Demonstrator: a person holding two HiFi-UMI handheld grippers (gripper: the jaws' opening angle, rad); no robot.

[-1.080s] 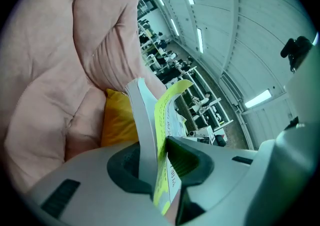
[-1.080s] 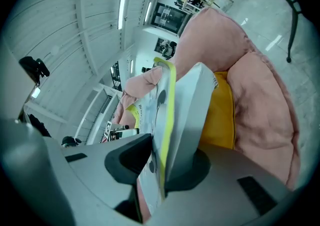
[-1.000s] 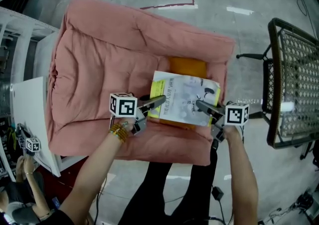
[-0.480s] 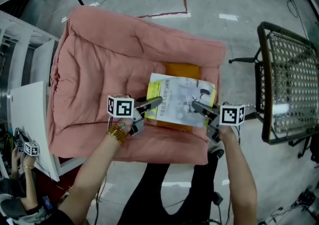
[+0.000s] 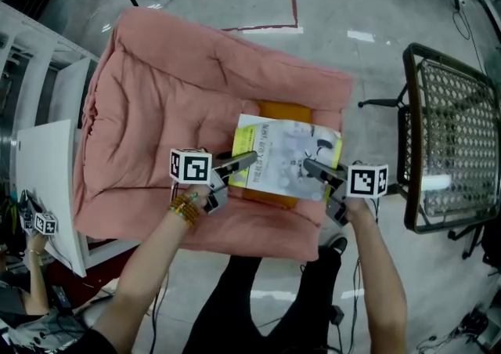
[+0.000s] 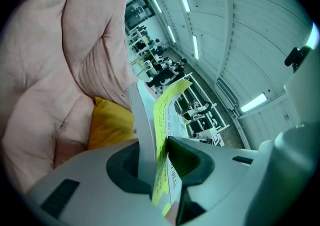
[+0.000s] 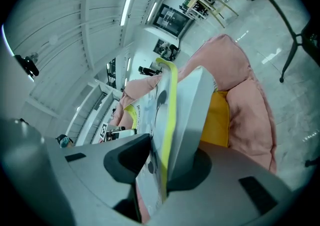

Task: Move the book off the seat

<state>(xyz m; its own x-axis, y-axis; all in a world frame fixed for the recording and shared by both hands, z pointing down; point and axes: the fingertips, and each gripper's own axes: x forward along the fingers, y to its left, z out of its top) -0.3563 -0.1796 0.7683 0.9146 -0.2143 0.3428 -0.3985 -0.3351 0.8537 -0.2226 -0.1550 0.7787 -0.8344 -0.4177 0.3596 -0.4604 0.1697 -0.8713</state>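
Head view: book (image 5: 287,158) above seat (image 5: 156,110), long axis running gripper to gripper. Left gripper (image 5: 244,162) clamps left edge, right gripper (image 5: 315,168) right edge (both equally near). Left gripper view: jaws pinch pages. Right gripper view: jaws grip cover, pillow (image 7: 220,120) behind.

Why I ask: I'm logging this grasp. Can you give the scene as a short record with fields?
book: over the orange cushion, above the pink seat
left gripper: shut on the book's left edge
right gripper: shut on the book's right edge; its jaws have just been opening a little, pads against the book
lifted clear of cushion: cannot tell
nearby: mesh chair on the floor at right
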